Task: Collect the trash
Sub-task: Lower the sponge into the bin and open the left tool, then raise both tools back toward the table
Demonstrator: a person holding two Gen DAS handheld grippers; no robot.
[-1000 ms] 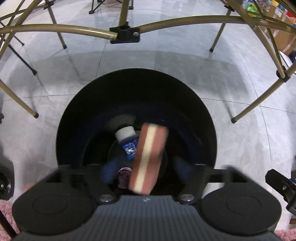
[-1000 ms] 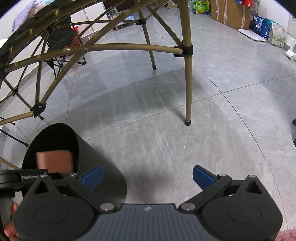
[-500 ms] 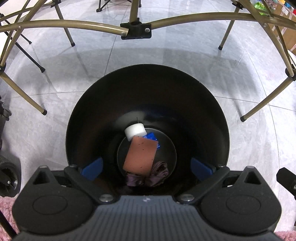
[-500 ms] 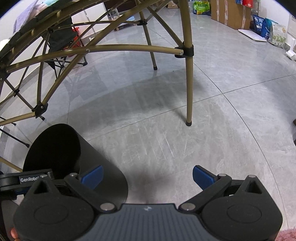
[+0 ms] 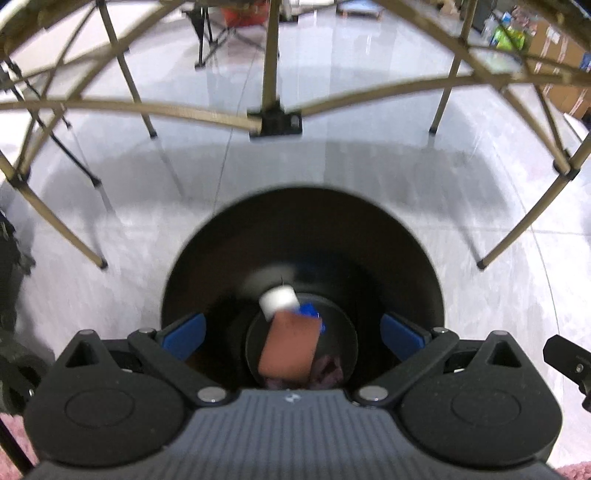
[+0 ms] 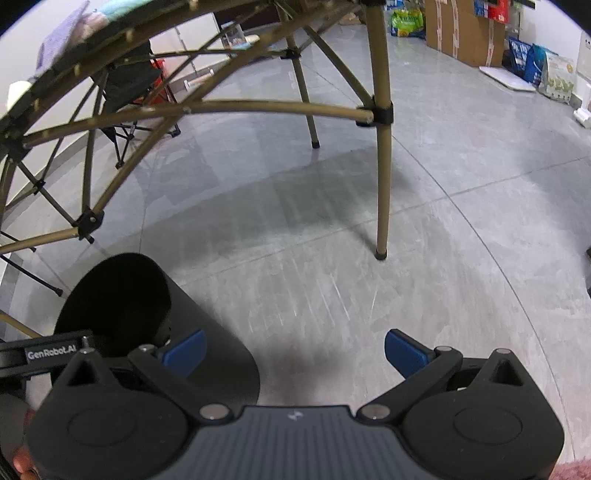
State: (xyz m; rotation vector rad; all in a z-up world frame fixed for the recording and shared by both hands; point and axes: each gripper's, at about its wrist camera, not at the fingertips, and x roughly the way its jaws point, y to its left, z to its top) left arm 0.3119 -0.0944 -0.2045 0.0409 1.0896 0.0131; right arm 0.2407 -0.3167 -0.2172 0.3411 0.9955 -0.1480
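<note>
A: Left tool [image 5: 291, 334] hangs over the black bin [image 5: 424, 280], jaws spread wide, nothing between them. Brown sponge [image 5: 288, 349] lies flat on the bin's bottom, touching a white cap [image 5: 277, 301] and a blue wrapper [image 5: 308, 309].

B: Handling?

A: Judged light, soft, springy; pinch across its 2 long edges if re-picked. Right tool [image 6: 293, 354] also spread, empty, over the floor [image 6: 369, 258].

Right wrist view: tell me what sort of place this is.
Probably an indoor storeroom or work space rather than a furnished home room. The grey tiled floor is bare, cardboard boxes and bagged goods line the far wall, and a folding table frame stands beside a black trash bin.
</note>
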